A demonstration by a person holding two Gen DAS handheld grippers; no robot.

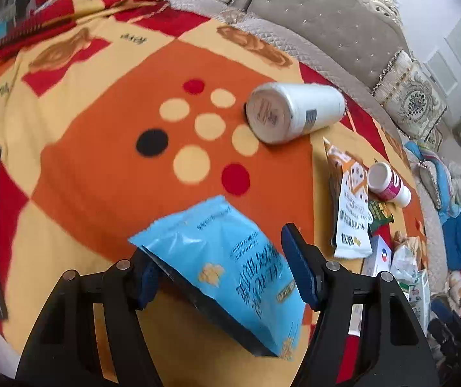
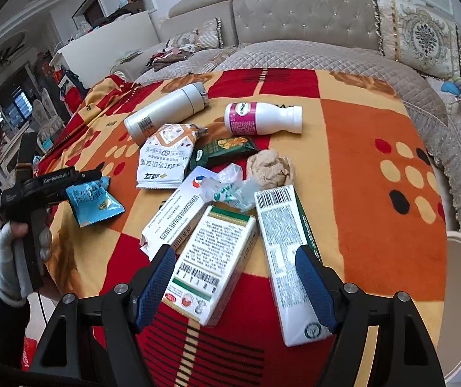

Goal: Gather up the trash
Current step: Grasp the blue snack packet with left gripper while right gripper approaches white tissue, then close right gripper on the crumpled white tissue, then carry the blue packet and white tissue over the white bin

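Right tongs [image 2: 235, 285] gape over two cartons [image 2: 212, 266] at lower centre; left tongs [image 1: 220, 277] are open around one blue packet [image 1: 230, 264]. Beyond: two bottles [image 2: 262, 118], bare orange blanket [image 2: 359, 161] at right

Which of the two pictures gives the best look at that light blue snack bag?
The left wrist view: the blue snack bag fills the foreground between the left gripper fingers. In the right wrist view the bag is small at the left, partly hidden by that gripper.
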